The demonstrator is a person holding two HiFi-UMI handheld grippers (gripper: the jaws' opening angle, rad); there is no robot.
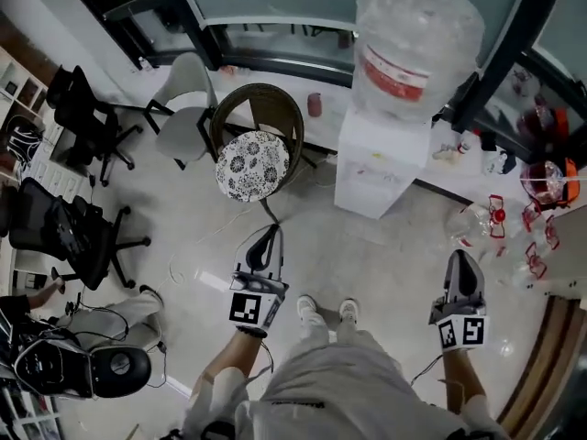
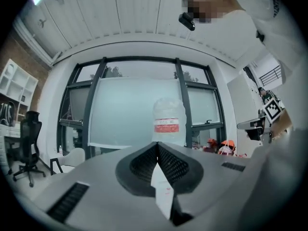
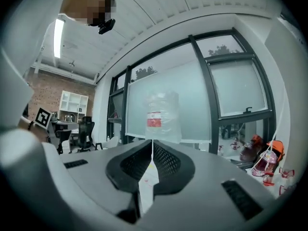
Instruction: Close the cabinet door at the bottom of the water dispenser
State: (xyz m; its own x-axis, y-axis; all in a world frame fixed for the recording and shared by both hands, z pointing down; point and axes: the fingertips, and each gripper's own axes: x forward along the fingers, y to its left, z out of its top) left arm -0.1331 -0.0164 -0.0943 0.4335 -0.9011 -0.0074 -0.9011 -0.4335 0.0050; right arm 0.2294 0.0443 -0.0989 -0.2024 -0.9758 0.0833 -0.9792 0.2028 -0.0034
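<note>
while i am holding left gripper (image 1: 267, 233) and right gripper (image 1: 459, 258) clenched, empty, i am judging the cabinet door, hidden low on the far water dispenser (image 1: 378, 168), a light stiff panel to push at its free edge.

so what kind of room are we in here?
Most likely an office, perhaps its lounge corner. A water dispenser with a big bottle on top stands by a floor-to-ceiling glazed wall, black swivel chairs sit at the left, and white shelving lines a brick wall.
</note>
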